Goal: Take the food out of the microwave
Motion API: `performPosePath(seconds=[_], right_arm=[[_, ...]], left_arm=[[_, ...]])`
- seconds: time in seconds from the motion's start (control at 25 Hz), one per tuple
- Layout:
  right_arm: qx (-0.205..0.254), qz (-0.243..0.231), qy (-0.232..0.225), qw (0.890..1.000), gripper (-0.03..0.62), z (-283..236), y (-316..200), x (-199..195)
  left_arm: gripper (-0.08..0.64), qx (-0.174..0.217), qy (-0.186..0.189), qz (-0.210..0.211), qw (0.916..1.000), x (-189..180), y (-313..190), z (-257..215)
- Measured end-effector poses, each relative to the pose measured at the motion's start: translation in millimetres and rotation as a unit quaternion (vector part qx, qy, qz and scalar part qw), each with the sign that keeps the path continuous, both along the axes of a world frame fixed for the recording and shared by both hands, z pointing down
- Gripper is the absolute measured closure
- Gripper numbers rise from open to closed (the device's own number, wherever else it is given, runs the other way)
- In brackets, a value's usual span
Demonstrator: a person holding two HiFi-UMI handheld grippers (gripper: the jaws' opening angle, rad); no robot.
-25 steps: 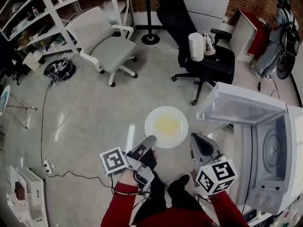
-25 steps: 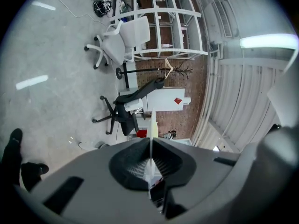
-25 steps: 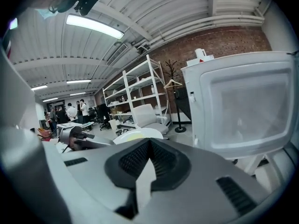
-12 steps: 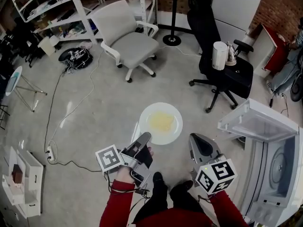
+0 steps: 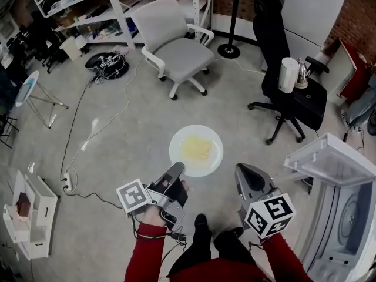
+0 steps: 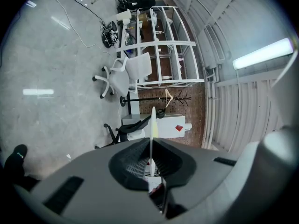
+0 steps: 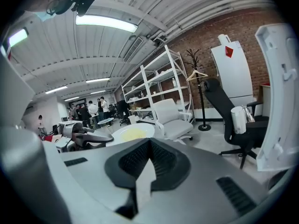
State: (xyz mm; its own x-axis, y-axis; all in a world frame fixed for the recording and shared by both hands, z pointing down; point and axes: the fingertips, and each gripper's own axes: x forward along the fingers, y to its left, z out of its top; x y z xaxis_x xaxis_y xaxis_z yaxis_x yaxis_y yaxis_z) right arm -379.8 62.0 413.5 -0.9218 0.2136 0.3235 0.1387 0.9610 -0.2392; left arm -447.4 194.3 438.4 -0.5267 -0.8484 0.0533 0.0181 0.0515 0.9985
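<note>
**Plate out of the oven, carried by one edge**

At far left a power strip (image 5: 66, 184) and its cable lie across the bare concrete floor (image 5: 117, 140), and a white office chair (image 5: 176, 49) stands beyond them. Both are worth steering around.

The left gripper (image 5: 177, 170) is clamped on the near rim of the white plate (image 5: 212, 138). In the left gripper view the rim shows as a thin pale line pinched between the ribbed pads (image 6: 135, 160). The plate juts out over the floor, well clear of the oven, and the yellow food (image 5: 197, 149) sits flat near its middle. The plate looks roughly level.

To the right of the plate, the right gripper (image 5: 242, 172) has its jaws together on nothing and touches nothing. At far right is the microwave (image 5: 346, 234), with its door (image 5: 332, 160) hanging wide open.

Judged from this, the food is already out, and what remains is carrying it and setting it down. A one-edge grip on a plate is likely to sag at the far side, so the wrist should stay level and any turn should be slow. The idle right gripper could go under or against the opposite rim as a prop. No counter or table shows in the head view, so a landing spot needs finding before moving further. The open door is a corner to avoid when swinging back that way.
</note>
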Motion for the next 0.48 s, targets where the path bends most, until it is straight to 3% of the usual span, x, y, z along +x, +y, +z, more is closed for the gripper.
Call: performPosePath(seconds=[0.48], right_arm=[[0.011,-0.029,0.002,1.0,0.583,4.6,20.5,-14.0]], left_arm=[[0.538,0.003,0.008,-0.023,0.9997,-5.6,18.9,5.1]])
